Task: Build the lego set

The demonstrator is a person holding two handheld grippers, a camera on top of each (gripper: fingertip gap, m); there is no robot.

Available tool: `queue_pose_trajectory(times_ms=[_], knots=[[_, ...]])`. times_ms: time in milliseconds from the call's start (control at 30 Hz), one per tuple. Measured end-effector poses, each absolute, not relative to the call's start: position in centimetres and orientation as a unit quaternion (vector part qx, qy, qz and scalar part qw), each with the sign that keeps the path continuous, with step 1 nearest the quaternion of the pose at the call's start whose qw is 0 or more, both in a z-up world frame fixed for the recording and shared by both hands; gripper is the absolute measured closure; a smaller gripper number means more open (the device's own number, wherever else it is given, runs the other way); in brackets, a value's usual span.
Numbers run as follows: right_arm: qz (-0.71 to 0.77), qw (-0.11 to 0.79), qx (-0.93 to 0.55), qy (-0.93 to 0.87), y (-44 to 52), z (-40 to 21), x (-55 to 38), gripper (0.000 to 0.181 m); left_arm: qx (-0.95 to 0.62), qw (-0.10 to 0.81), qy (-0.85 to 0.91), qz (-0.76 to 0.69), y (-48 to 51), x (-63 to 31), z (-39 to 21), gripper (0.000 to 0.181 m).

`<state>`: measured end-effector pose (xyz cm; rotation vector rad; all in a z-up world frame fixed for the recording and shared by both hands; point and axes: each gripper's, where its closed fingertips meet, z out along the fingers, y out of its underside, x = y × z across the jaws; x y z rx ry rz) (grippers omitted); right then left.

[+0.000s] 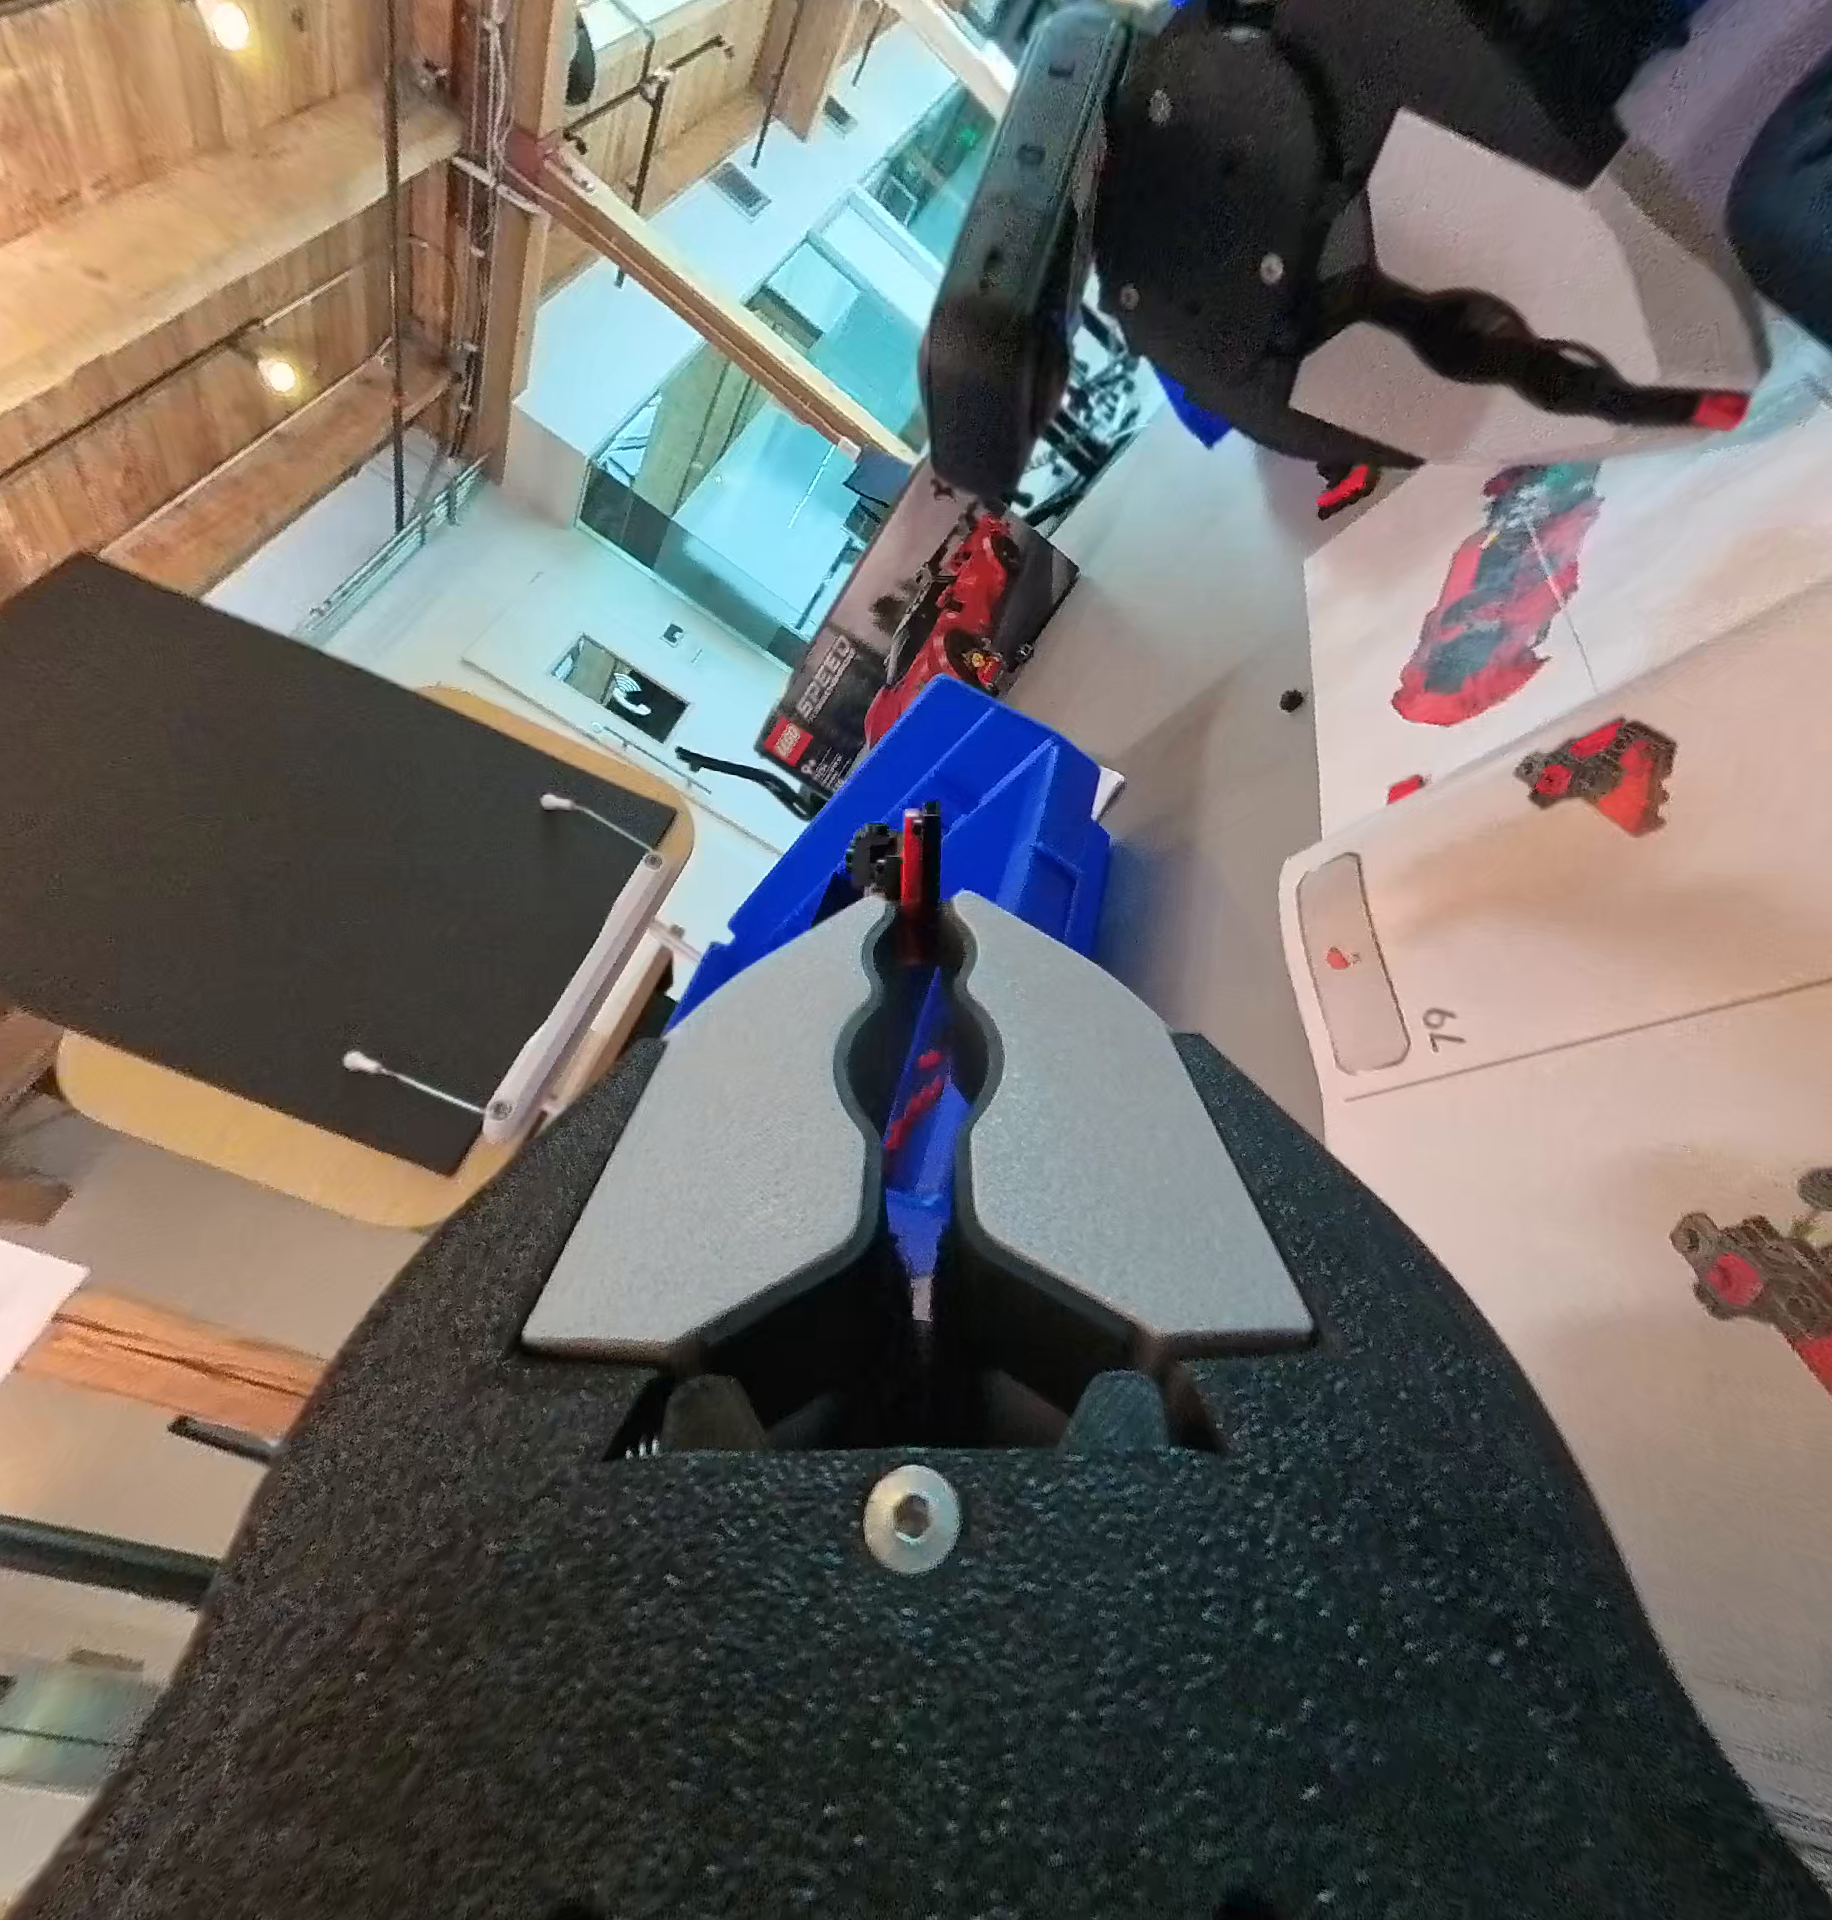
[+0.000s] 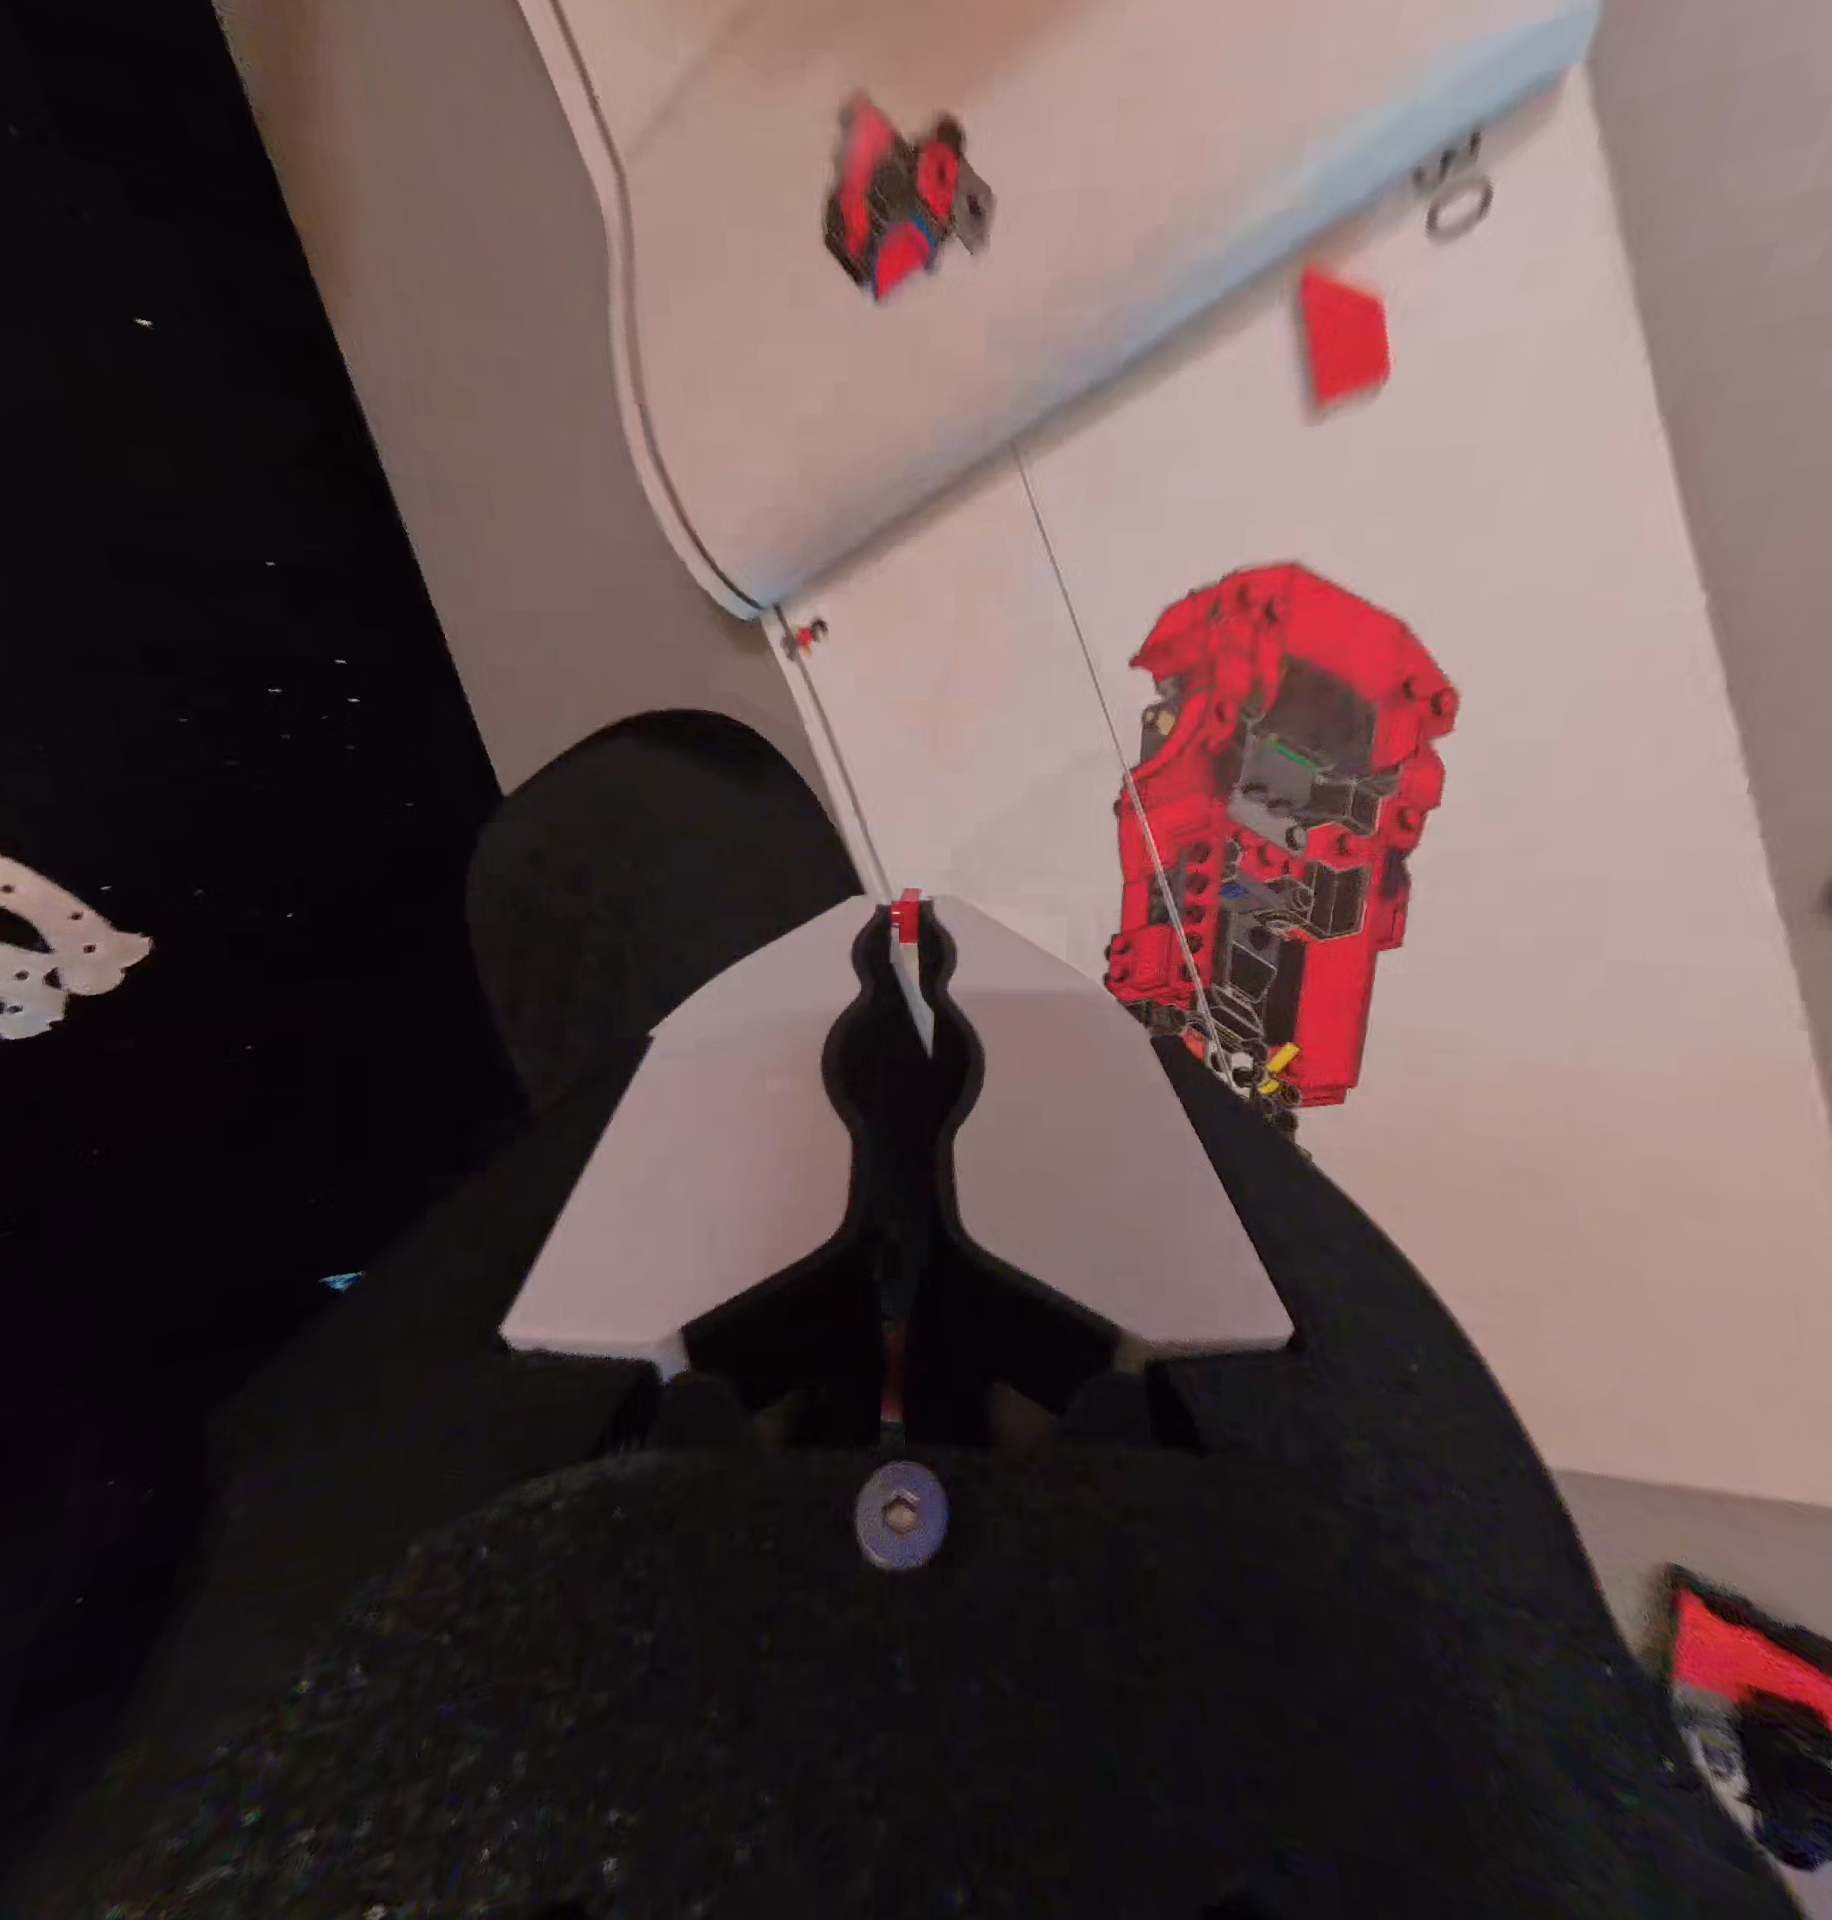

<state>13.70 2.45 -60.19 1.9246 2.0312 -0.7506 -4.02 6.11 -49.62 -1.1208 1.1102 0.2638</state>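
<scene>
Two small pieces are being held, one per claw. Left claw (image 1: 910,914) is pinching a thin red-and-black lego sub-assembly (image 1: 907,862) at the very tips, piece sticking out edge-on past the fingers. Right claw (image 2: 907,920) is clamping a tiny red lego brick (image 2: 907,912), with only a corner showing at the tips. Both are riding in the air, well apart from each other, not mated yet.

Open white instruction booklet (image 1: 1618,1039) is lying on the table below, printed with red car build steps. Blue plastic parts bin (image 1: 953,790) is sitting just beyond the left claw, with the dark lego set box (image 1: 922,644) behind it. Loose red slope piece (image 2: 1343,338) is resting on the booklet page. Right claw's view is motion-blurred.

Risks, as I judge them:
- Both grips are tip-only, so any push force at joining is likely twisting a piece out or popping it loose.
- Sub-assembly is held edge-on, so stud alignment is hard to judge; skewed press could split it.
- A dropped brick could be landing in the bin or off the table.
</scene>
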Motion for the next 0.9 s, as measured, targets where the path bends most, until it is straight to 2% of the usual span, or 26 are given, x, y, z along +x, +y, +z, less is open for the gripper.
queue_pose_trajectory(times_ms=[33, 367, 533, 800, 900], knots=[[-0.25, 0.123, 0.663, 0.695, 2.7, -60.8, 13.9, 0.176, -0.498, 0.694, 0.505, 0.125, 6.0, -3.8, -49.8, 0.176], [-0.238, 0.085, 0.657, 0.71, 5.1, -61.0, 13.0, 0.171, -0.489, 0.686, 0.523, 0.127, 5.8, -3.1, -50.2, 0.176], [-0.207, -0.009, 0.634, 0.745, 6.9, -60.9, 12.4, 0.154, -0.485, 0.68, 0.535, 0.123, 5.6, -2.5, -50.6, 0.176], [-0.213, -0.077, 0.622, 0.75, 8.3, -61.0, 12.3, 0.154, -0.478, 0.678, 0.546, 0.119, 5.3, -2.0, -50.9, 0.177], [-0.203, -0.103, 0.619, 0.752, 9.3, -61.1, 12.0, 0.148, -0.476, 0.671, 0.555, 0.123, 5.2, -1.7, -51.2, 0.176]])
